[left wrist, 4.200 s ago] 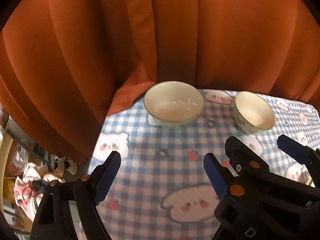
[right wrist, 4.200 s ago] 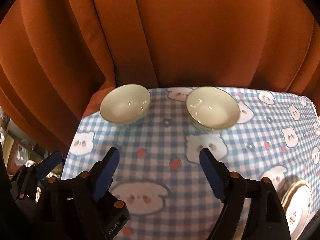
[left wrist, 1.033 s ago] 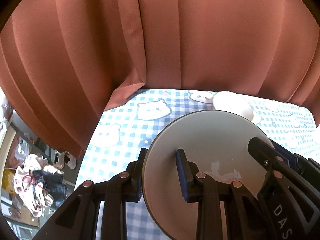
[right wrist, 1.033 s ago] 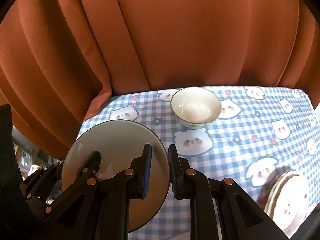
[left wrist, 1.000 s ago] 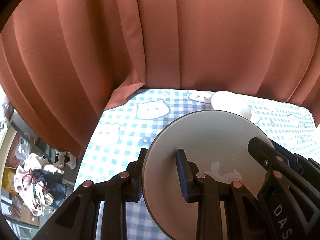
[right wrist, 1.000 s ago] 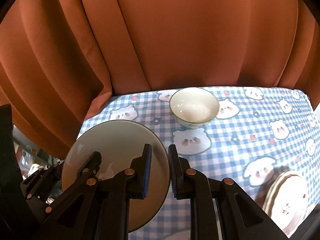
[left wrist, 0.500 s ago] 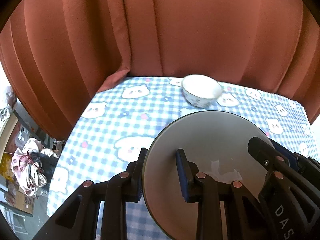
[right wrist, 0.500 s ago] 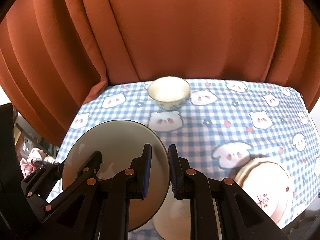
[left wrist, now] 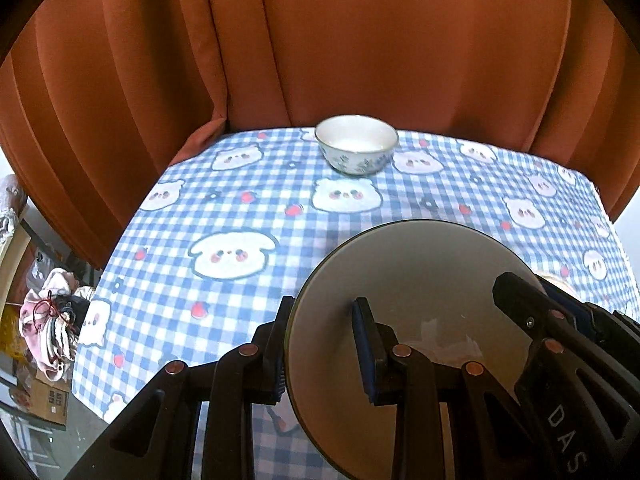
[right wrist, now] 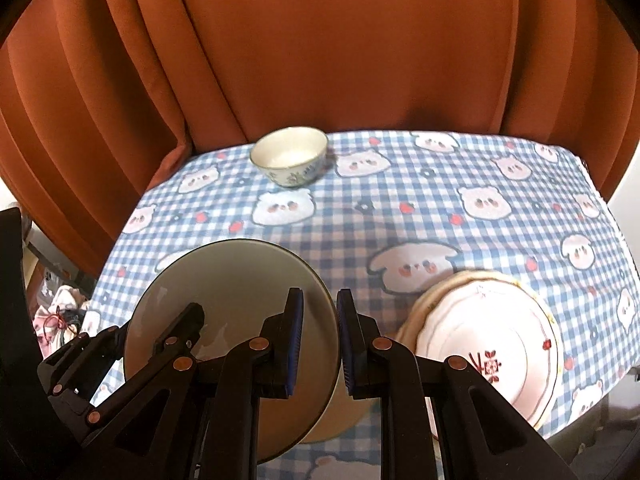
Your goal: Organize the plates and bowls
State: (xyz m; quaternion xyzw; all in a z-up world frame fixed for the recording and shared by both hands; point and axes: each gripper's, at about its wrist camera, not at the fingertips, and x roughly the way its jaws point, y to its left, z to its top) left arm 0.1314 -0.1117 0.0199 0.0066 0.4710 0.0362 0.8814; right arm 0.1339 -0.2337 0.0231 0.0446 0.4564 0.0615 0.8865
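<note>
I hold a large pale bowl [left wrist: 416, 280] with a dark rim above the table, between both grippers. My left gripper [left wrist: 320, 348] is shut on its left rim, one pad inside and one outside. On the right rim [right wrist: 320, 292] my right gripper [right wrist: 319, 344] is shut the same way. Each view also shows the other gripper's fingers [left wrist: 532, 320] [right wrist: 176, 336] on the far side of the bowl. A smaller white bowl [left wrist: 356, 148] [right wrist: 289, 156] with a blue pattern stands at the table's far edge. A stack of white plates [right wrist: 488, 352] with red marks lies right of the held bowl.
The table wears a blue checked cloth [left wrist: 224, 208] with bear faces. Orange curtains [left wrist: 360, 40] hang close behind its far edge. Clothes and boxes [left wrist: 48, 328] lie on the floor past the left edge. The plates sit near the table's right front corner [right wrist: 592, 392].
Both grippers have carried the large bowl back from the curtain and to the right. The small bowl now looks farther off, and the plate stack has come into the right wrist view.
</note>
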